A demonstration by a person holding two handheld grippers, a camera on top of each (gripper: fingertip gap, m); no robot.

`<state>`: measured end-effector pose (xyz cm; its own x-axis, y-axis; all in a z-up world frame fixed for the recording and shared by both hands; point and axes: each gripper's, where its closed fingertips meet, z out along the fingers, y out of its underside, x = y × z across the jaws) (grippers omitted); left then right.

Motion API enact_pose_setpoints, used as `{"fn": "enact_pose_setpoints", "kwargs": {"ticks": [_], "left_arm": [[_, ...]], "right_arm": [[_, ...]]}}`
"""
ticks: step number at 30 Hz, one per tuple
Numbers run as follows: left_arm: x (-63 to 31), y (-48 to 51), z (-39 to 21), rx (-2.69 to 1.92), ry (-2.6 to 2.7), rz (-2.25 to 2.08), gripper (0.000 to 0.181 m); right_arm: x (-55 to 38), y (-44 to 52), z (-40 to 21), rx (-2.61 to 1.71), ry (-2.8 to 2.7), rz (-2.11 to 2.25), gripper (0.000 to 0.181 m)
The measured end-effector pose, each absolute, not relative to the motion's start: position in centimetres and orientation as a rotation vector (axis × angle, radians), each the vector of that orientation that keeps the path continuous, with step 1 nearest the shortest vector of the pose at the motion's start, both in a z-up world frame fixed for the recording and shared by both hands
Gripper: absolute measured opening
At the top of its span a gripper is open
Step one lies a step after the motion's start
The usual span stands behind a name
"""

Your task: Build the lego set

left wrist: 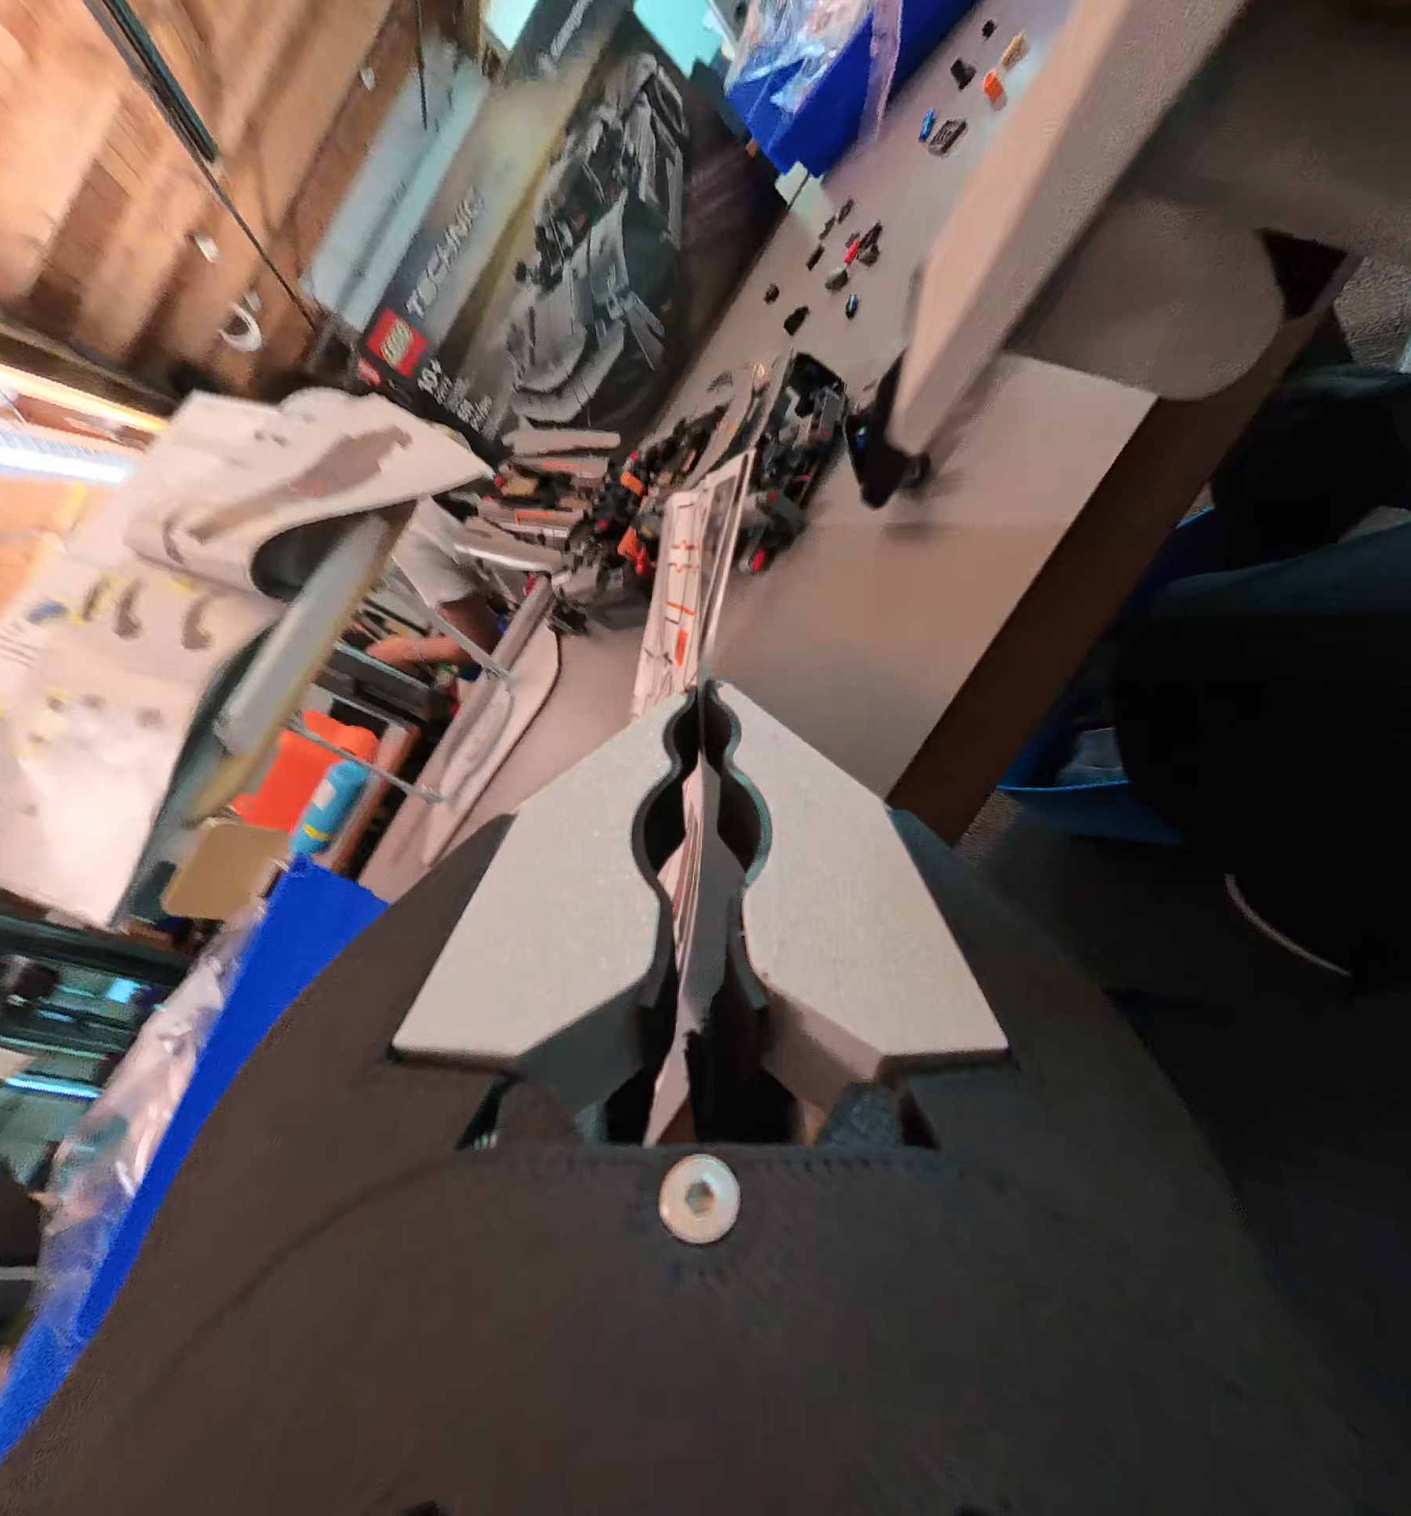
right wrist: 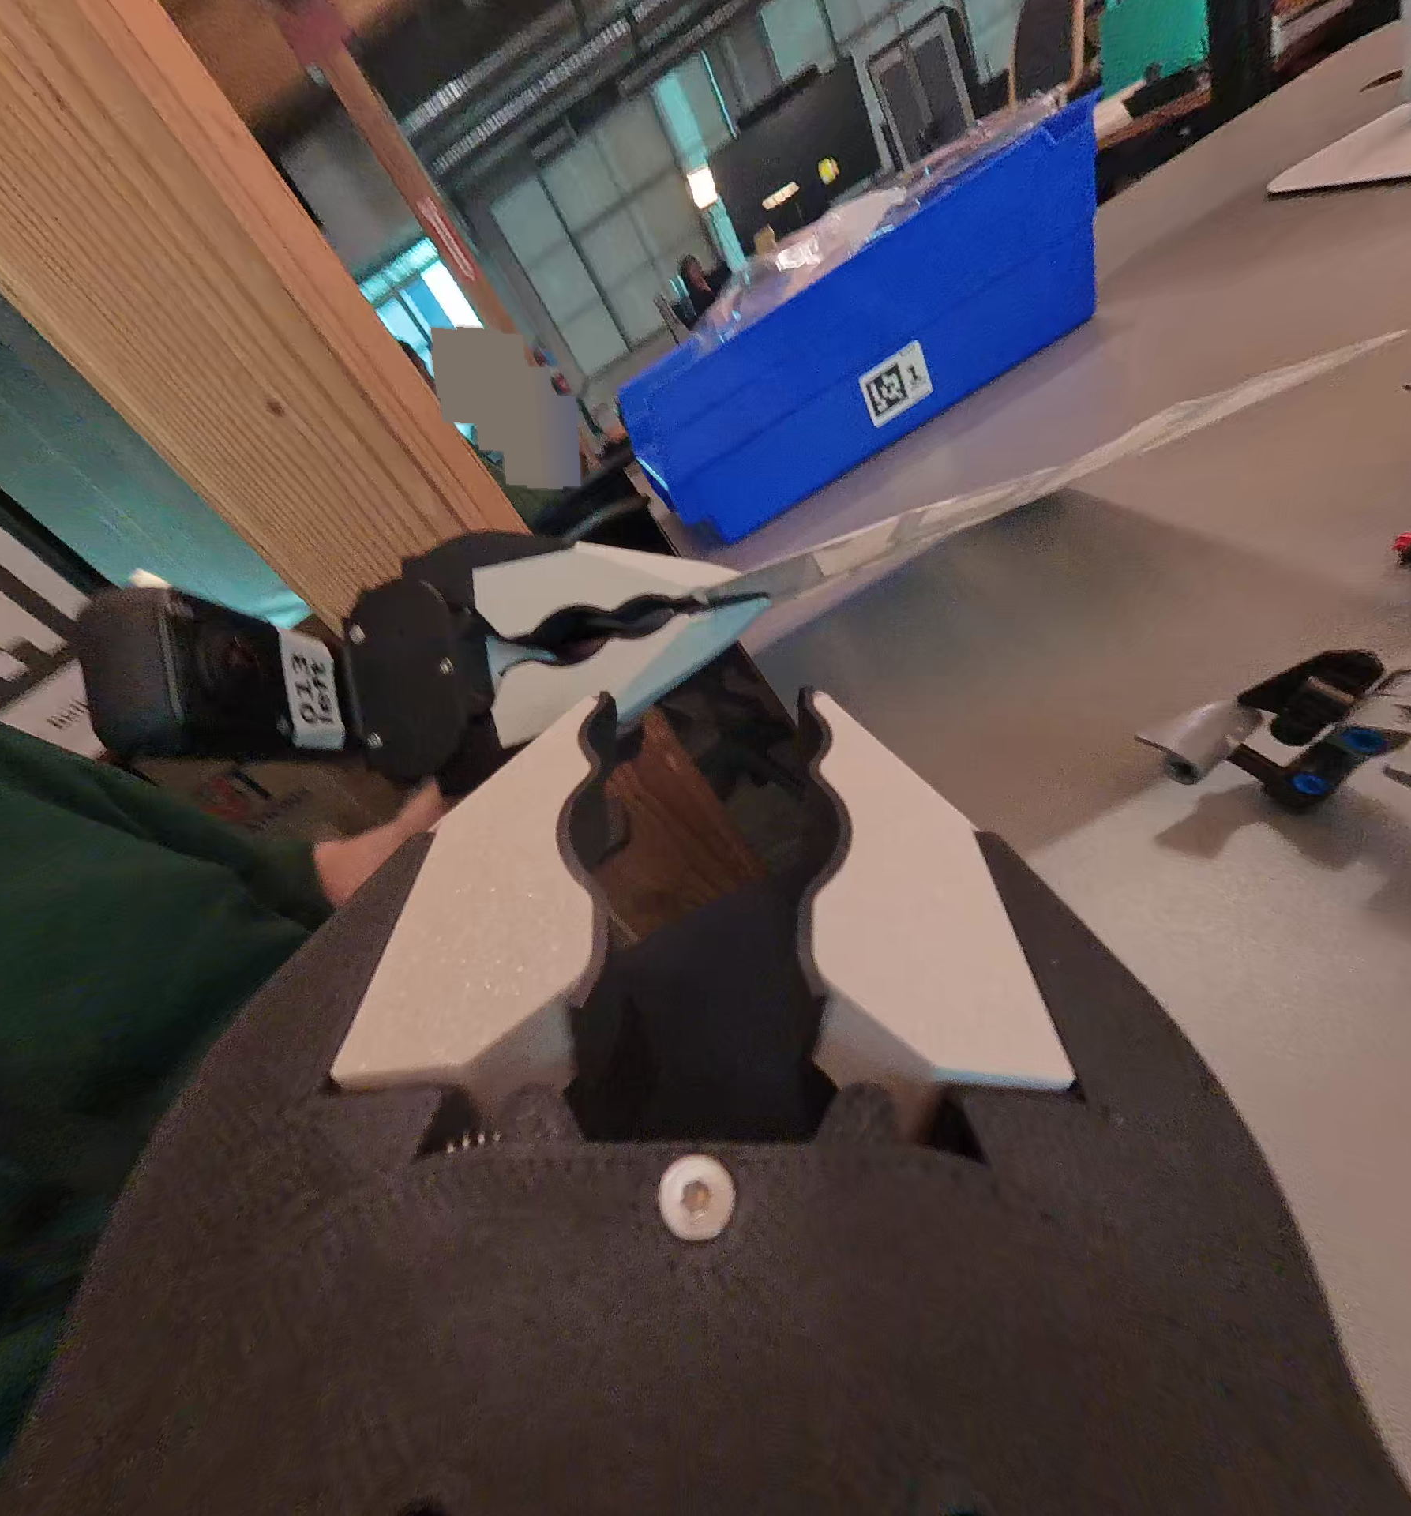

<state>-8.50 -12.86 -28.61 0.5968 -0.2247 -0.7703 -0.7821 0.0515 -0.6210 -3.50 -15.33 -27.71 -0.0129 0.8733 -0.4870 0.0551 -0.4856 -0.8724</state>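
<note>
Here, the left gripper is clamped on the edge of a printed instruction sheet, holding it lifted above the grey table, while the right gripper stands open with nothing between its fingers. Beyond the sheet, a partly built black lego model sits on the table beside the set's upright box. A small black, white and blue sub-assembly lies near the right gripper, a blue bin farther back
</note>
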Motion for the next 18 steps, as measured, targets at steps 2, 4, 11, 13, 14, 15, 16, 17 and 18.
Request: {"fn": "enact_pose_setpoints", "kwargs": {"ticks": [2, 4, 11, 13, 14, 15, 16, 17, 18], "left_arm": [[-7.6, -12.9, -28.0, -1.427, 0.934, 0.575, 0.0], [-6.9, -12.9, -27.7, -1.365, 0.985, 0.616, 0.0], [-6.6, -12.9, -26.8, -1.275, 1.029, 0.656, 0.0], [-6.3, -13.0, -26.7, -1.254, 1.035, 0.655, 0.0], [-6.2, -13.0, -26.8, -1.252, 1.041, 0.653, 0.0], [-6.2, -13.0, -26.9, -1.253, 1.044, 0.657, 0.0], [-6.2, -13.0, -26.9, -1.251, 1.042, 0.656, 0.0], [-6.2, -13.0, -26.9, -1.257, 1.038, 0.645, 0.0], [-6.2, -12.9, -26.9, -1.263, 1.034, 0.637, 0.0]], "right_arm": [[-3.6, -15.2, -27.1, -1.585, -0.929, 1.672, 0.04], [-3.4, -15.1, -26.3, -1.549, -0.891, 1.747, 0.033], [-2.9, -14.8, -24.9, -1.476, -0.831, 1.889, 0.019], [-3.0, -14.8, -24.9, -1.477, -0.819, 1.919, 0.014], [-3.0, -14.6, -24.9, -1.469, -0.804, 1.924, 0.011], [-3.0, -14.5, -24.9, -1.472, -0.789, 1.926, 0.006], [-3.0, -14.5, -24.9, -1.471, -0.794, 1.933, 0.004], [-3.0, -14.5, -25.0, -1.472, -0.793, 1.939, 0.004], [-3.0, -14.5, -25.0, -1.466, -0.792, 1.95, 0.004]]}}
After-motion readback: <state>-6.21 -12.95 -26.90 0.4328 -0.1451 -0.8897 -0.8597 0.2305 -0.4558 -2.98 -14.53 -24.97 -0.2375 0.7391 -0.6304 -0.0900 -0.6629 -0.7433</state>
